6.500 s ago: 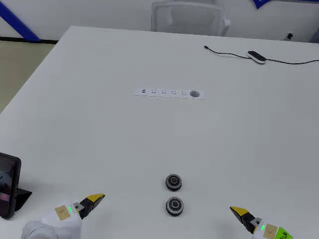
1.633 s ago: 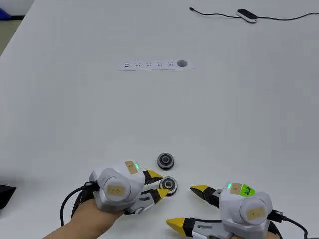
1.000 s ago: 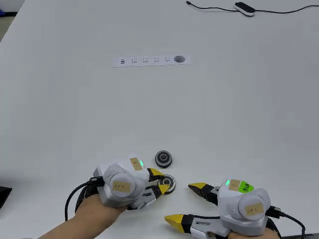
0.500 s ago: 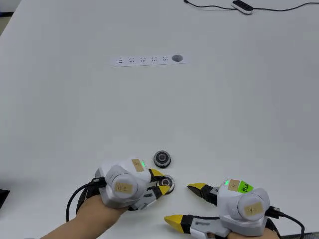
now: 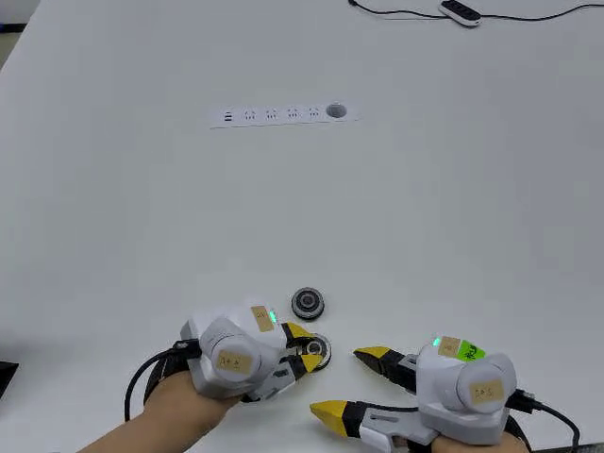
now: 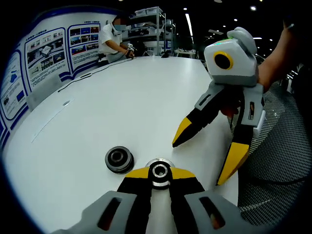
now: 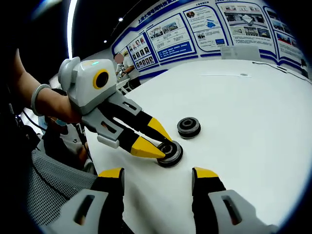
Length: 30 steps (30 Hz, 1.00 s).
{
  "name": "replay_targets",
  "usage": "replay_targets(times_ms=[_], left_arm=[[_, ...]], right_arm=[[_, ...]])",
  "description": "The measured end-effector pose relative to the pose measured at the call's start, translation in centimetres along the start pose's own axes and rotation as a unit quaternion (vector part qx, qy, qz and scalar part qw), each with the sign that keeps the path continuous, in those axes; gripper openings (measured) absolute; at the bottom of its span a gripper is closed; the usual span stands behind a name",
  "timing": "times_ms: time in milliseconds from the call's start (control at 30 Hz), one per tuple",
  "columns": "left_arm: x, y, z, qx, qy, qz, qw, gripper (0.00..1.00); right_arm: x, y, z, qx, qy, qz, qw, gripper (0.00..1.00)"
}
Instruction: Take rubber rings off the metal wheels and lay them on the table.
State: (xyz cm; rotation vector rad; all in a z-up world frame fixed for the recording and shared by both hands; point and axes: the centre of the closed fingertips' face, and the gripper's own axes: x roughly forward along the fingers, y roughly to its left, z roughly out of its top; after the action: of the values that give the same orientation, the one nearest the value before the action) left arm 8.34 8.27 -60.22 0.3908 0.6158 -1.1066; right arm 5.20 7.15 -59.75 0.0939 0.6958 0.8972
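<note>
Your left tongs (image 5: pixel 303 346) look clamped on the near wheel (image 5: pixel 316 350), a small round steel wheel w/ a black rubber ring on its rim, lying flat on the white tabletop (image 5: pixel 425 236) at the near edge. Your right tongs (image 5: pixel 342 384) stand wide apart, empty, just right of it, tips aimed at it. The far wheel (image 5: pixel 308 303), same type, lies just beyond, apart from both tongs. Both rings look to be on, so no ring is off yet.

Risks, imo:
- The left tips bear on a round rim. Squeeze off-centre and the wheel squirts out sideways, maybe into the far wheel.
- If the left tips pinch the rubber itself, they pin the ring and your right tongs can't peel it. Can't tell metal vs rubber contact from here.
- Pull w/ the right before the left hold is firm and the whole wheel drags across the tabletop.

Views differ:
- Left gripper view: hub of the near wheel (image 6: pixel 160 171) dead centre btwn your own yellow tips, right tongs (image 6: pixel 199 162) spread just beyond it.
- Right gripper view: side-on look at the near wheel (image 7: pixel 170 152), w/ one left tip low against its edge and the other higher.
- Head view: the left tongs' body partly covers the wheel, but the layout is plain.
</note>
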Motion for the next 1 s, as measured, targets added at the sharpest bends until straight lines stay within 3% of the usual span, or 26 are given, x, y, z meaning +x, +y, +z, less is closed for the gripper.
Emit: replay_targets(times_ms=[233,400,733,1000], left_arm=[[0.1,0.0,0.0,0.002,0.000,0.000,1.0000,0.13],[0.1,0.1,0.0,0.002,-0.001,0.002,1.0000,0.13],[0.1,0.1,0.1,0.004,-0.002,0.001,1.0000,0.13],[0.1,0.2,0.1,0.003,-0.005,0.000,1.0000,0.13]], right_arm=[[-0.1,-0.5,0.5,0.041,-0.013,-0.001,0.9991,0.49],[-0.2,-1.1,1.0,0.087,-0.030,-0.004,0.9957,0.45],[0.1,-2.1,1.6,0.191,-0.051,-0.010,0.9803,0.33],[0.8,-2.8,1.4,0.237,-0.045,-0.016,0.9703,0.27]])
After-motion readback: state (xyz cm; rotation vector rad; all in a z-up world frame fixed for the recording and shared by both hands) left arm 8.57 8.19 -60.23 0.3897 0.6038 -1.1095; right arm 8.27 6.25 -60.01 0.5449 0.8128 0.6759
